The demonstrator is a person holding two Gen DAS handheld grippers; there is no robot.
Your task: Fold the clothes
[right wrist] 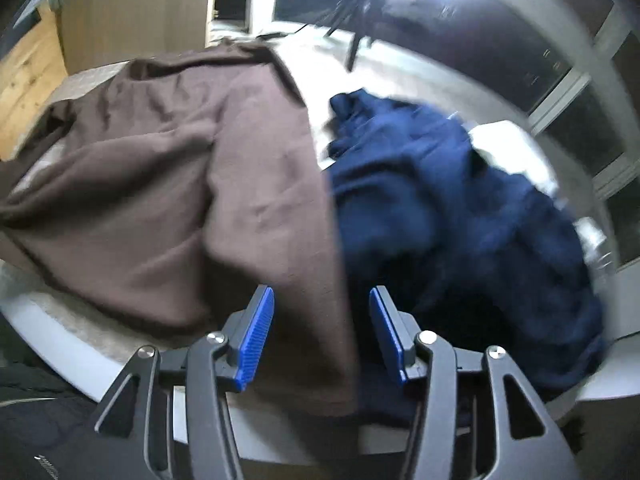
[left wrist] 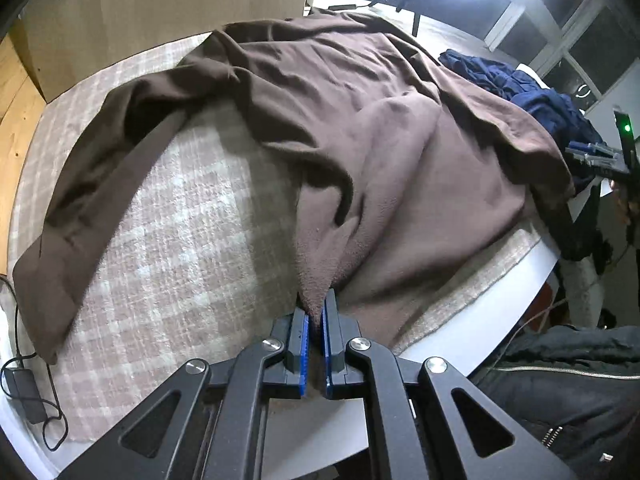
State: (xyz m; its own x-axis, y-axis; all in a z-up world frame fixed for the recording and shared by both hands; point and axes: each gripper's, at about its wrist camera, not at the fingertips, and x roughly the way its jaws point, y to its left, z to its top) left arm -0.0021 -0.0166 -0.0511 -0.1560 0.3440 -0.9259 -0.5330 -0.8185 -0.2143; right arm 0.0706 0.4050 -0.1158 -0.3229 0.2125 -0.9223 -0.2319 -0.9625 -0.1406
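- Left wrist view: left hand-held gripper (left wrist: 316, 312) is clamped tight on a pinch of the brown garment (left wrist: 360, 128), at the hem by the near edge of the counter (left wrist: 460, 336).
- From that pinch the brown garment runs away toward the far edge; long axis roughly near-to-far, with one sleeve (left wrist: 92, 184) trailing off toward the near left corner over the checked mat (left wrist: 180, 220).
- Right wrist view (blurred): right hand-held gripper (right wrist: 322, 332) has its jaws apart, pads not pressing anything; the brown garment's right edge (right wrist: 320, 220) lies below, in line with the gap.
- Navy garment (right wrist: 460, 208) is heaped just right of that edge, touching or overlapping it; can't tell which lies on top.
- Judgement: the right one is nearer the free right-hand hem corner, so it should close there and clear the navy cloth; then both lift the near hem toward the far edge.
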